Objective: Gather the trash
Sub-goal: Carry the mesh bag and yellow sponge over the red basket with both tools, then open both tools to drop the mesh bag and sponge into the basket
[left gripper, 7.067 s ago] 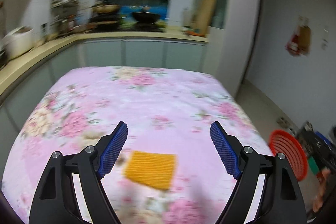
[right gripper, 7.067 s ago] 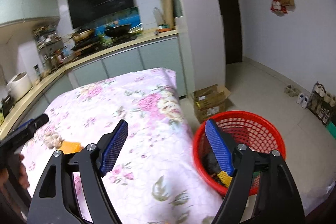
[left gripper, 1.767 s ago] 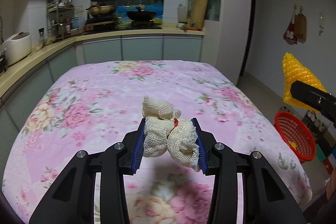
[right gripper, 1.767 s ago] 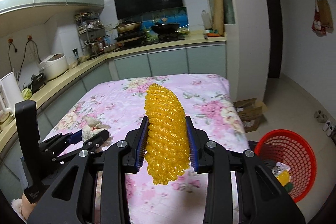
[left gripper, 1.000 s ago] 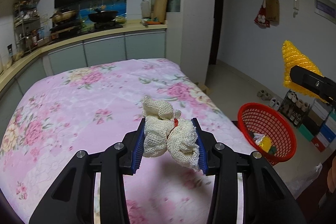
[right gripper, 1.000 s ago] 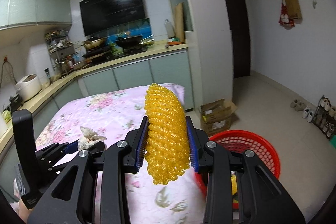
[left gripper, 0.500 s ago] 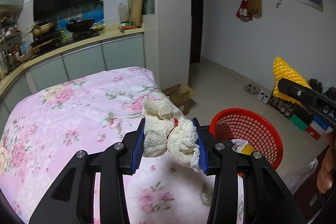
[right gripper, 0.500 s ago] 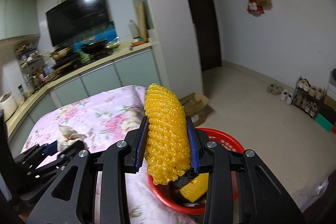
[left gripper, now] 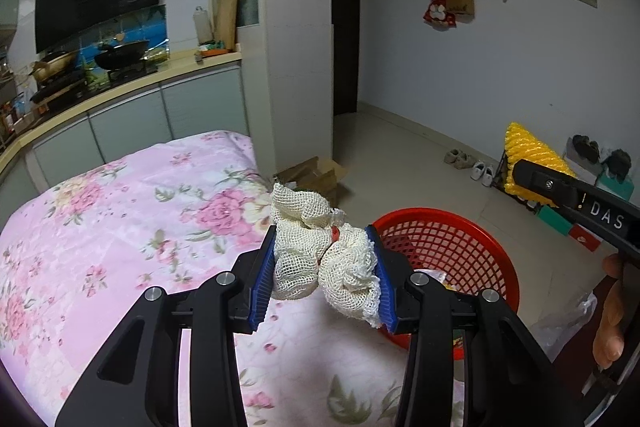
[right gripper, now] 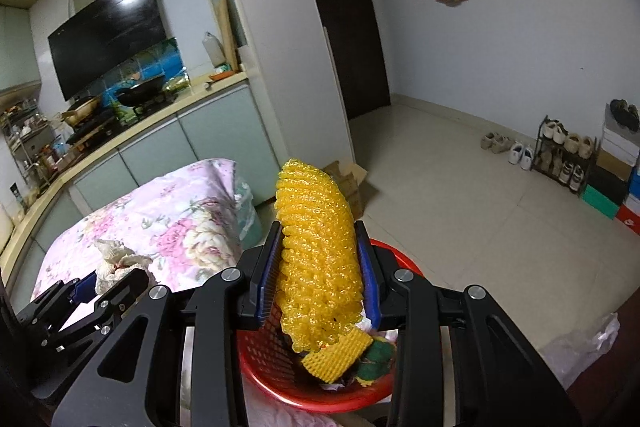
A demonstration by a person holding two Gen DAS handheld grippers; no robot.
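My left gripper [left gripper: 324,283] is shut on a crumpled cream mesh net [left gripper: 320,259], held above the right edge of the flowered table, just left of the red basket [left gripper: 460,239]. My right gripper [right gripper: 318,283] is shut on a yellow foam net [right gripper: 316,259] and holds it upright directly over the red basket [right gripper: 288,387], which holds several bits of trash. The right gripper with the yellow net also shows in the left wrist view [left gripper: 528,163], above and right of the basket. The left gripper with the cream net shows at lower left in the right wrist view [right gripper: 108,275].
The table has a pink flowered cloth [left gripper: 120,219]. An open cardboard box [left gripper: 316,175] lies on the floor behind the basket. A shoe rack [right gripper: 568,155] and stacked boxes stand along the right wall. Kitchen counter [left gripper: 120,91] runs behind the table.
Both grippers have swung right, from over the table towards the red basket. The yellow net is now right over the basket; the cream net is beside its left rim.
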